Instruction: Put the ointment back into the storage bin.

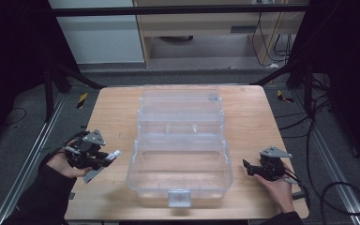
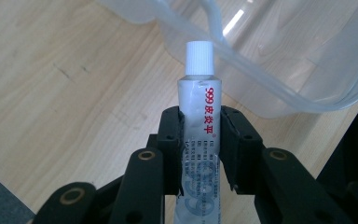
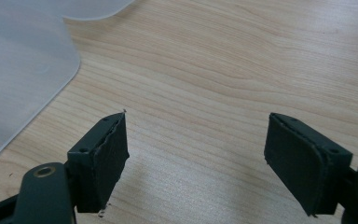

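Observation:
A clear plastic box [image 1: 180, 161] with its lid swung open toward the back sits in the middle of the wooden table [image 1: 117, 117]. My left gripper [image 1: 104, 158] is left of the box, shut on a small white tube [image 2: 199, 112] with red lettering and a white cap that points at the box rim [image 2: 242, 70]. The same tube [image 1: 114, 154] sticks out toward the box in the high view. My right gripper [image 1: 247, 168] rests low at the box's right side, open, with nothing between its pads [image 3: 112, 154].
The box's grey latch [image 1: 179, 198] faces the table's front edge. Black frame legs [image 1: 75, 77] stand at the back corners, and cables [image 1: 337, 187] lie on the floor to the right. Bare wood [image 3: 214, 70] lies under the right gripper.

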### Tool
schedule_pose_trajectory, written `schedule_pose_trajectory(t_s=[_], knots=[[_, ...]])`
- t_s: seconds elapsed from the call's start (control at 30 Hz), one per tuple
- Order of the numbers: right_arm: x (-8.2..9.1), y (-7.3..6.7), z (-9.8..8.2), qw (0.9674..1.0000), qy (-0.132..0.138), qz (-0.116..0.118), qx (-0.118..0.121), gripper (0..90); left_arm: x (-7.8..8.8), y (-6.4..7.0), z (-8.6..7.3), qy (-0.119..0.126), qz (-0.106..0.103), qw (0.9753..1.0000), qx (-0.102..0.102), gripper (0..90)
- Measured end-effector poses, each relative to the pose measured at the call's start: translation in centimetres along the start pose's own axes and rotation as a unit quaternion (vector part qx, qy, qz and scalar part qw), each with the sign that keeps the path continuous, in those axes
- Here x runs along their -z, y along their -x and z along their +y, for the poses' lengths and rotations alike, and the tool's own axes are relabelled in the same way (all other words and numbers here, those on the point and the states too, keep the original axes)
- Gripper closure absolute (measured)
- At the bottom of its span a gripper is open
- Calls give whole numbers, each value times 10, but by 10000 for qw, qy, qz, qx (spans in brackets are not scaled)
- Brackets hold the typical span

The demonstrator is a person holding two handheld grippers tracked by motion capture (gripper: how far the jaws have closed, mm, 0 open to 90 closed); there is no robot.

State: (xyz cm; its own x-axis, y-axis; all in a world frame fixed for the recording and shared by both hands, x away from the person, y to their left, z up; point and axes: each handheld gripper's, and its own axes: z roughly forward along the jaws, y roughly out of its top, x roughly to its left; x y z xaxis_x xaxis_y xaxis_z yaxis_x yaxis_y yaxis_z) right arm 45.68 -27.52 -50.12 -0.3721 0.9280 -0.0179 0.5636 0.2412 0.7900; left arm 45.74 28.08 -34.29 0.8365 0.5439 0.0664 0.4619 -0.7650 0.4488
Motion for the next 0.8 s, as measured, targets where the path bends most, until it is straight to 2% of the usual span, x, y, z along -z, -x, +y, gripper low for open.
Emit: schedule_pose_trajectory(t_s=[0.1,0.13,0.17,0.2,0.23,0.33,0.37,0.43,0.5,0.53,0.57,0.6,0.63,0.67,0.73,0.8], knots=[[-1,0,0,10000,0,-8,15,214,4,1,6,6,17,9999,-105,700],[-1,1,0,10000,-14,-11,36,213,7,3,12,36,1,9998,-219,700],[-1,1,0,10000,-14,-11,36,213,7,3,12,36,1,9998,-219,700],[-1,1,0,10000,-24,-15,39,213,9,6,19,46,-36,9993,-356,700],[-1,1,0,10000,-24,-15,39,213,9,6,19,46,-36,9993,-356,700],[-1,1,0,10000,-43,-34,59,213,11,10,35,4,-104,9981,-602,700],[-1,1,0,10000,-43,-34,59,213,11,10,35,4,-104,9981,-602,700],[-1,1,0,10000,-60,-14,32,211,12,13,44,-36,-140,9971,-741,699],[-2,1,-1,10000,-62,-23,58,209,14,16,54,-38,-166,9960,-874,699],[-1,0,0,10000,-66,-11,29,207,15,19,63,-32,-211,9946,-1019,700],[-1,0,0,10000,-66,-11,29,207,15,19,63,-32,-211,9946,-1019,700],[-2,1,0,10000,-65,-23,53,203,15,23,71,-25,-262,9930,-1150,700],[-2,1,0,10000,-65,-23,53,203,15,23,71,-25,-262,9930,-1150,700],[-2,2,-1,10000,-58,-28,50,203,14,27,78,-66,-315,9912,-1287,700],[-2,2,-1,10000,-60,-25,54,203,13,29,82,-95,-340,9902,-1348,700],[-2,2,-1,9999,-76,-28,78,203,10,37,91,-148,-408,9869,-1556,700]])
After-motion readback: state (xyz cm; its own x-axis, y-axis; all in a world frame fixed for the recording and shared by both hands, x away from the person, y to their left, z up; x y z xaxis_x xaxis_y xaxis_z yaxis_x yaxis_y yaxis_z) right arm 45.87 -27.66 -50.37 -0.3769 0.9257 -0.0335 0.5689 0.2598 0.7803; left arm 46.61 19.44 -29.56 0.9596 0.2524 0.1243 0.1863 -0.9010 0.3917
